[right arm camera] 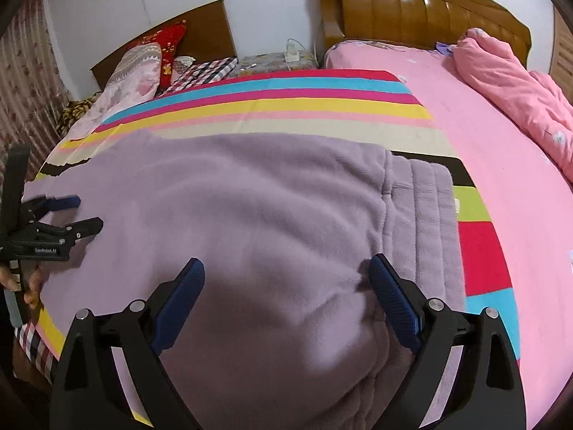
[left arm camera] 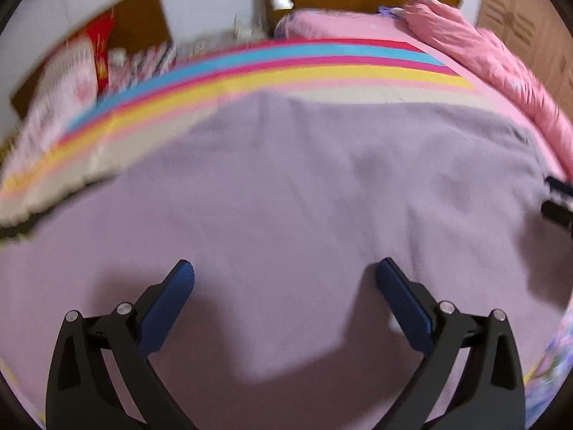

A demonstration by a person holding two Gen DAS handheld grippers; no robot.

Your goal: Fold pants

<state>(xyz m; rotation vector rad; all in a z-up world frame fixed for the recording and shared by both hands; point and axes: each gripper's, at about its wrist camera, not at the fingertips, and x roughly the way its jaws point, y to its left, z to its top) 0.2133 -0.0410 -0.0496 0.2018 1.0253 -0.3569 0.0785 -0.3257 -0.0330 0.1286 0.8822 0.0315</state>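
Note:
Lilac fleece pants (right arm camera: pixel 250 208) lie flat on a striped blanket (right arm camera: pixel 286 107) on the bed, with their ribbed waistband (right arm camera: pixel 426 215) toward the right. My right gripper (right arm camera: pixel 286 265) hovers open just above the pants near the waistband, nothing between its blue pads (right arm camera: pixel 179 304). In the left wrist view the pants (left arm camera: pixel 304 186) fill the frame, and my left gripper (left arm camera: pixel 284 268) stands open over them, holding nothing. The left gripper (right arm camera: pixel 87 212) also shows in the right wrist view, at the pants' left end, held by a hand (right arm camera: pixel 32 286). A bit of the right gripper (left arm camera: pixel 558 200) shows at the right edge.
A pink sheet (right arm camera: pixel 483 165) covers the bed to the right, with a bunched pink quilt (right arm camera: pixel 512 82) along its far side. A wooden headboard (right arm camera: pixel 412 10) stands behind. Pillows (right arm camera: pixel 143 68) and a bedside stand with a power strip (right arm camera: pixel 292 55) lie at the back left.

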